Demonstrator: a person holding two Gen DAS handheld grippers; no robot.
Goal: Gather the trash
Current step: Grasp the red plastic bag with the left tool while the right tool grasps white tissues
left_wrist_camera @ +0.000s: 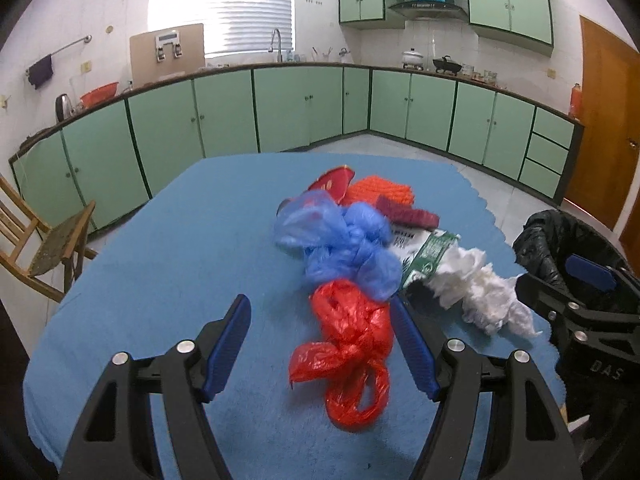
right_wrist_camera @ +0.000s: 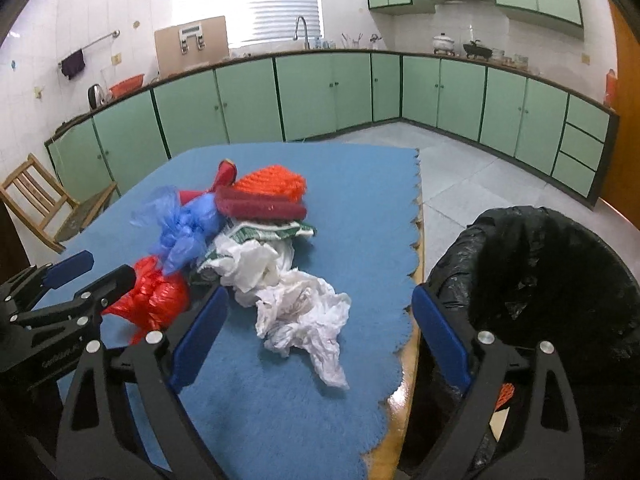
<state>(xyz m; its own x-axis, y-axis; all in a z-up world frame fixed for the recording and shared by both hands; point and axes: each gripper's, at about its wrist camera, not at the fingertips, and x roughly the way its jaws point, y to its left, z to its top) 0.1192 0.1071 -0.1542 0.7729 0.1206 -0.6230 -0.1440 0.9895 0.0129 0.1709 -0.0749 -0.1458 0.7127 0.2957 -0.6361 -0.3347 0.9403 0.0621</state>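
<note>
A pile of trash lies on the blue table mat (left_wrist_camera: pixel 160 240): a red plastic bag (left_wrist_camera: pixel 348 344), a blue plastic bag (left_wrist_camera: pixel 344 240), crumpled white paper (right_wrist_camera: pixel 304 312), a green-and-white wrapper (left_wrist_camera: pixel 428 252), orange netting (right_wrist_camera: pixel 272 180) and a dark red piece (right_wrist_camera: pixel 260 206). My left gripper (left_wrist_camera: pixel 320 344) is open, its fingers either side of the red bag. My right gripper (right_wrist_camera: pixel 320 336) is open around the near end of the white paper. A bin with a black liner (right_wrist_camera: pixel 540 280) stands at the table's right edge.
A wooden chair (left_wrist_camera: pixel 44 240) stands left of the table. Green kitchen cabinets (left_wrist_camera: pixel 280 108) line the back and right walls. A wooden door (left_wrist_camera: pixel 608 132) is at the far right. The mat's scalloped edge (right_wrist_camera: pixel 416 248) borders the bin.
</note>
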